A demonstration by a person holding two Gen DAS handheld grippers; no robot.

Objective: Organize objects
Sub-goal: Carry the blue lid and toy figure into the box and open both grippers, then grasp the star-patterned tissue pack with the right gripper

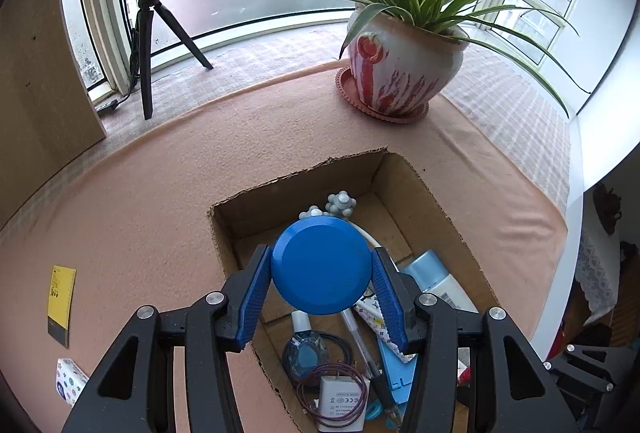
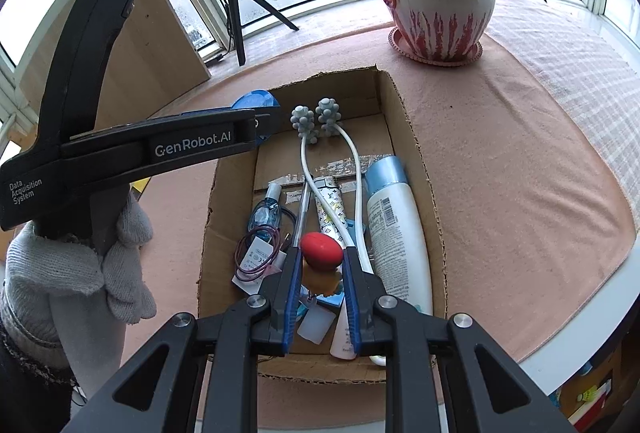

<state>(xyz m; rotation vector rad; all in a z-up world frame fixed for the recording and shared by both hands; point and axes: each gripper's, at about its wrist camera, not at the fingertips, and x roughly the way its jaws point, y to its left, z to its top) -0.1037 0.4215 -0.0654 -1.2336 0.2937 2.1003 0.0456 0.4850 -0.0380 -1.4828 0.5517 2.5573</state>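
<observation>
We hold blue round tin [image 1: 321, 264] in left gripper [image 1: 322, 297] above cardboard box [image 1: 420, 189] | right gripper [image 2: 322, 273] clamps red-capped toy [image 2: 321, 251] over box clutter | white bottle [image 2: 396, 233], massager [image 2: 316, 121], charger [image 2: 260, 257] beneath | potted plant [image 1: 400, 73] behind

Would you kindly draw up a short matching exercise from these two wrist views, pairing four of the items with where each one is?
Things:
1. blue round tin
2. red-capped toy
3. white bottle with a light blue cap
4. potted plant

Places:
A. lying along the right side inside the cardboard box
B. standing on a pink saucer on the cloth beyond the box
C. clamped in the left gripper above the box
D. clamped in the right gripper above the box

Pairs: 1-C, 2-D, 3-A, 4-B
</observation>
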